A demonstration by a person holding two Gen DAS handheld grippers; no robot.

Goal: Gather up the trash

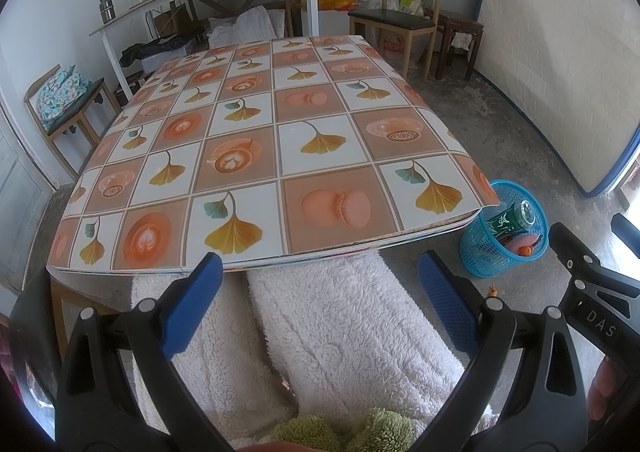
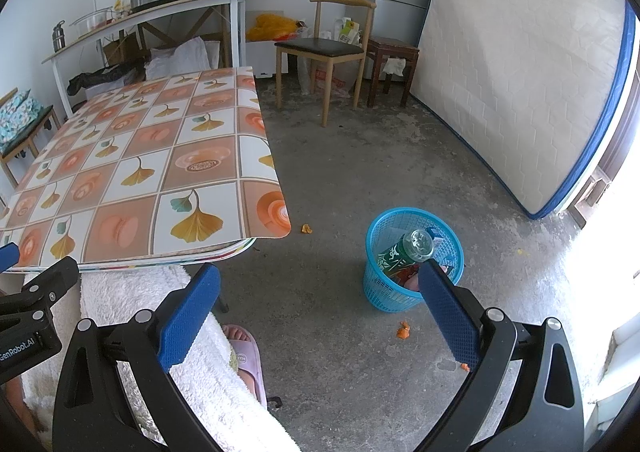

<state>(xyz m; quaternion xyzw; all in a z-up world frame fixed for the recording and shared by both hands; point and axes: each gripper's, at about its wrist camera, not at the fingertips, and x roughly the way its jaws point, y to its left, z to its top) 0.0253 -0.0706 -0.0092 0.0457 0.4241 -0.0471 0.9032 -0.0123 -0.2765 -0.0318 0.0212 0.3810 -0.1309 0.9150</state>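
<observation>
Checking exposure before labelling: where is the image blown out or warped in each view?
Right wrist view: daylight from the doorway washes out the floor at far right, and the mattress edge bows. Left wrist view: evenly lit, table edges curve, corners vignetted black.

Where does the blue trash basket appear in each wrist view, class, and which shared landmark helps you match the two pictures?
Left wrist view: the blue trash basket sits at the right edge, on the floor beside the table's near right corner.
Right wrist view: the basket is right of centre, partly behind the right gripper's finger.
Shared landmark: the green bottle leaning inside it.
</observation>
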